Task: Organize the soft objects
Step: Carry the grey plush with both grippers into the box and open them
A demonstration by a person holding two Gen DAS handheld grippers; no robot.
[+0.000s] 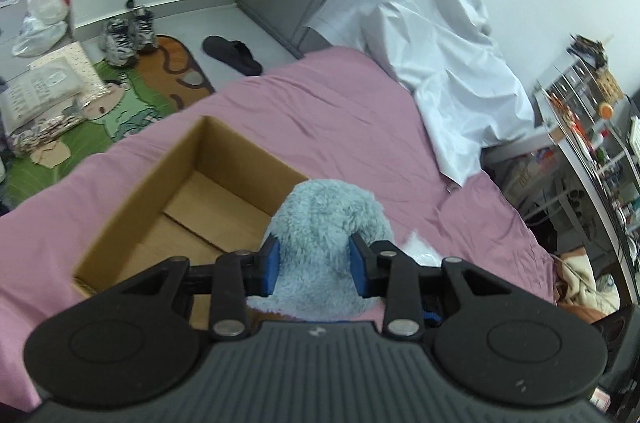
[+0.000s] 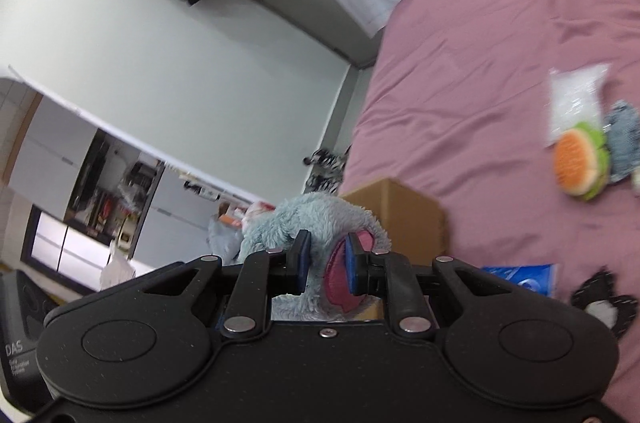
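A fluffy light blue plush toy (image 1: 328, 223) is held between both grippers. My left gripper (image 1: 316, 265) is shut on its furry body beside an open cardboard box (image 1: 188, 199) on the pink bed. In the right wrist view my right gripper (image 2: 326, 263) is shut on the same plush (image 2: 320, 219), with a pink ear patch (image 2: 340, 283) against the right pad. The box (image 2: 404, 219) shows just behind the plush there. The box interior looks bare in the left wrist view.
The pink bedsheet (image 1: 340, 119) carries a white sheet heap (image 1: 440, 43). In the right wrist view a burger plush (image 2: 580, 163), a denim-blue toy (image 2: 624, 139), a clear bag (image 2: 576, 99), a blue packet (image 2: 524, 277) and a black-and-white toy (image 2: 604, 307) lie on the bed. Shoes and a mat are on the floor (image 1: 128, 35).
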